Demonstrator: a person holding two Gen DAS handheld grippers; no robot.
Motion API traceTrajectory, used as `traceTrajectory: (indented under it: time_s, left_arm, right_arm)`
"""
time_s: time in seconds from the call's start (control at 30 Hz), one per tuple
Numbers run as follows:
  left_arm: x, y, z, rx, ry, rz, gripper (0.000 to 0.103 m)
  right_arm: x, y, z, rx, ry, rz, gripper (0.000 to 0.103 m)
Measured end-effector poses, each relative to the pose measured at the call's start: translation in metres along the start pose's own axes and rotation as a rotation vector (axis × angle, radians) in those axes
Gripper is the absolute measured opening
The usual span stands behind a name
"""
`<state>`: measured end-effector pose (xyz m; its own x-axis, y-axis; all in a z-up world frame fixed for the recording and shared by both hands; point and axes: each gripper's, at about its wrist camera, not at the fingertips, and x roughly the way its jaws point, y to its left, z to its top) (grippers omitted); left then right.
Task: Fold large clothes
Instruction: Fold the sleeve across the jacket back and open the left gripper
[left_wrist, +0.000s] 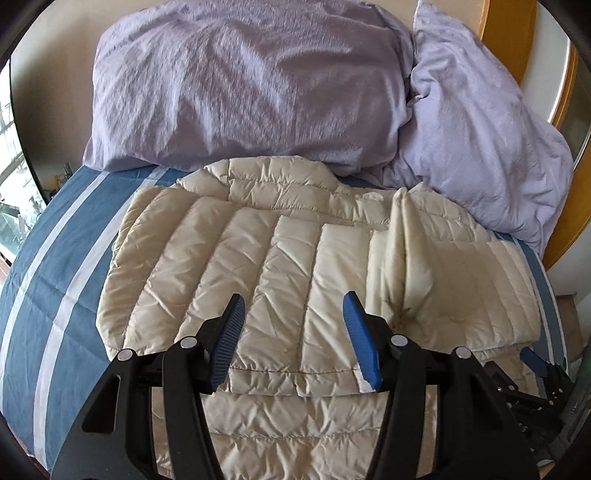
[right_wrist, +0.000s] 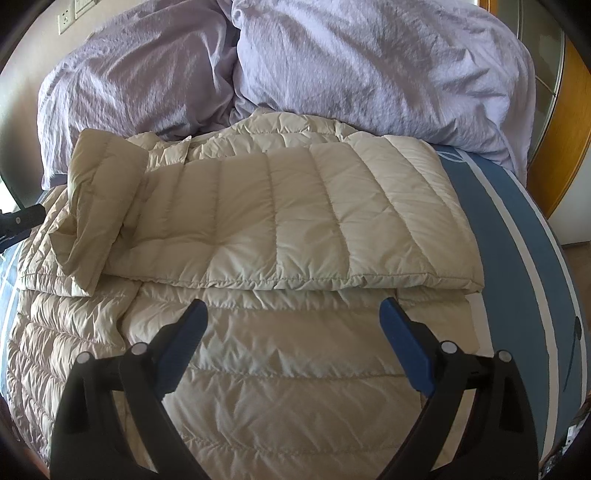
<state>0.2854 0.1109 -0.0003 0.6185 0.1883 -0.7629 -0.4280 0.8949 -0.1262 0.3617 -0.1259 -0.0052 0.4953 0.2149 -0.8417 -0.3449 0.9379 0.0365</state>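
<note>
Lying half-folded on striped bed (left_wrist: 55, 258): beige down jacket (right_wrist: 295, 206) | left gripper (left_wrist: 293, 332), right gripper (right_wrist: 291, 339): fingers apart, holding nothing | likely light, puffy, slippery: pinch stitched hem.

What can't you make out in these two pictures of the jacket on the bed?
- Jacket hem: cut off by the bottom edge and the right gripper in the right wrist view.
- Jacket front and zipper: covered by the folded sleeves.
- Right gripper in the left wrist view: only a sliver at the edge.
- Bed under the purple bedding: hidden.
</note>
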Motion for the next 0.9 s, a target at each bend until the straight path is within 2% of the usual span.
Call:
traceTrajectory:
  time_s: [0.17,0.33,0.53,0.7,0.9]
  left_arm:
    - [0.018,-0.011,-0.007,0.03,0.039,0.016,0.057]
    - [0.036,-0.032,-0.016,0.053,0.082,-0.002,0.057]
    - [0.046,-0.063,-0.019,0.103,0.085,-0.018,0.057]
    - [0.061,-0.074,-0.019,0.114,0.099,0.012,0.057]
    - [0.08,-0.084,-0.023,0.149,0.118,0.09,0.057]
  right_arm:
    - [0.0,0.0,-0.001,-0.001,0.003,0.001,0.094]
    - [0.0,-0.001,-0.001,-0.002,0.002,0.001,0.094]
    - [0.002,-0.003,-0.004,-0.001,0.004,0.006,0.094]
    - [0.005,-0.005,-0.006,0.006,0.008,0.012,0.094]
    - [0.01,-0.004,-0.006,0.012,0.02,0.018,0.094]
